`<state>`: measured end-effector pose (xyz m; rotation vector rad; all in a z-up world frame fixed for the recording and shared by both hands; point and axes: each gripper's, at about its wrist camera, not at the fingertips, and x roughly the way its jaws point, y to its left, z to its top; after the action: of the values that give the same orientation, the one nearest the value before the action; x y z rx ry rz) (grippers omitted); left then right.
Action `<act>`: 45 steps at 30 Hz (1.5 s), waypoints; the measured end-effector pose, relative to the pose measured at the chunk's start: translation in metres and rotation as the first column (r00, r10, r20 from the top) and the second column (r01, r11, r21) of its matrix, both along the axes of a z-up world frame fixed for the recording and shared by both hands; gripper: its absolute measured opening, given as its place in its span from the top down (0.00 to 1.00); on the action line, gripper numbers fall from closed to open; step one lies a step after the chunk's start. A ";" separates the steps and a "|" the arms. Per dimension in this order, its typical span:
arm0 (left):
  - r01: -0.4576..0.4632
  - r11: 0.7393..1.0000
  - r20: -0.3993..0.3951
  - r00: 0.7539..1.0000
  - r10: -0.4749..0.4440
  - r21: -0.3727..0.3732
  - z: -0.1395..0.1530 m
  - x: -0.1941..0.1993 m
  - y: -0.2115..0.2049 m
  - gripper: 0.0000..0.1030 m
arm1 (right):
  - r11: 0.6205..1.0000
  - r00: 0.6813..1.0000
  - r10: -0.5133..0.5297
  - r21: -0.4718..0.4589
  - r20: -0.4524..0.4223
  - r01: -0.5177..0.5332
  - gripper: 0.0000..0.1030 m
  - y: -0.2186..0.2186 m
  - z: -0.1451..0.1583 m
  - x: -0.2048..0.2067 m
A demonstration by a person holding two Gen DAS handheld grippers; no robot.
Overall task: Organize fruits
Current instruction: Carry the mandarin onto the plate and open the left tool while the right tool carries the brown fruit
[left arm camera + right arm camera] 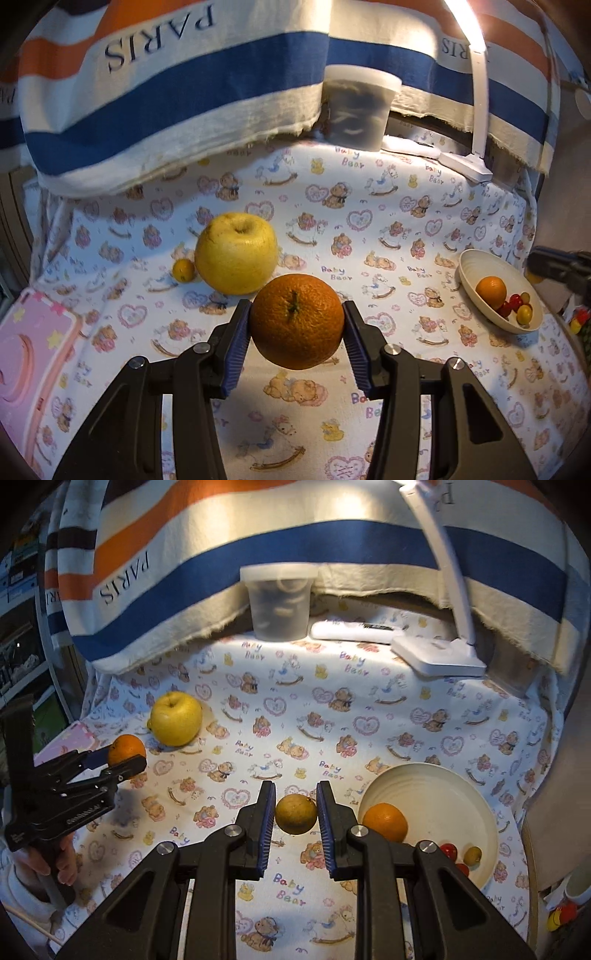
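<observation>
The left gripper [297, 321] grips an orange [297, 321], lifted for carrying to the bowl [476, 801]; the right gripper [296, 814] grips a lime [296, 814] beside the bowl.

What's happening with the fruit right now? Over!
Left gripper shut on orange, lifted. Right gripper shut on small yellow-green fruit, beside bowl. Path to bowl clear.

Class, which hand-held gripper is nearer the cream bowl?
Right. The right hand-held gripper is just beside the bowl; the left hand-held gripper is across the table, near the yellow apple.
</observation>
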<state>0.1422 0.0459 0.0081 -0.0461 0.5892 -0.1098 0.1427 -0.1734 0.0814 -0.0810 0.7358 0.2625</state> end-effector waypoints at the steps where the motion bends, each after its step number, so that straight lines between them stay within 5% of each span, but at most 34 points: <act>1: -0.003 1.000 0.008 1.000 0.003 0.004 0.001 -0.001 0.000 0.54 | 1.000 1.000 -0.006 0.017 0.010 0.006 0.77 -0.005 0.002 -0.004; 15: 0.025 0.997 0.229 0.973 -0.040 0.068 0.029 -0.045 -0.025 0.54 | 0.988 0.985 -0.135 0.092 0.105 0.126 0.77 -0.056 -0.016 -0.029; 20: 0.068 0.996 0.273 0.958 -0.082 0.057 0.047 -0.058 -0.039 0.54 | 0.959 0.963 -0.241 0.181 0.120 0.217 0.77 -0.082 -0.021 -0.033; 24: 0.077 0.991 0.341 0.933 -0.111 0.111 0.059 -0.073 -0.052 0.54 | 0.954 0.925 -0.291 0.145 0.245 0.262 0.77 -0.092 -0.007 -0.046; 27: 0.123 0.986 0.323 0.934 -0.154 0.114 0.067 -0.072 -0.062 0.54 | 0.951 0.913 -0.303 0.154 0.274 0.270 0.77 -0.101 0.000 -0.049; 40: 0.282 0.953 0.266 0.915 -0.302 0.111 0.074 -0.020 -0.165 0.54 | 0.927 0.927 -0.345 0.207 0.150 0.312 0.77 -0.141 -0.010 -0.033; 45: 0.438 0.894 0.138 0.883 -0.448 0.096 0.060 0.016 -0.198 0.54 | 0.901 0.911 -0.401 0.224 0.095 0.372 0.77 -0.163 -0.021 -0.023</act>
<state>0.1583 -0.1516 0.0677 0.1599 0.4359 -0.5383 0.1193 -0.3362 0.0604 0.2382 0.5674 -0.0524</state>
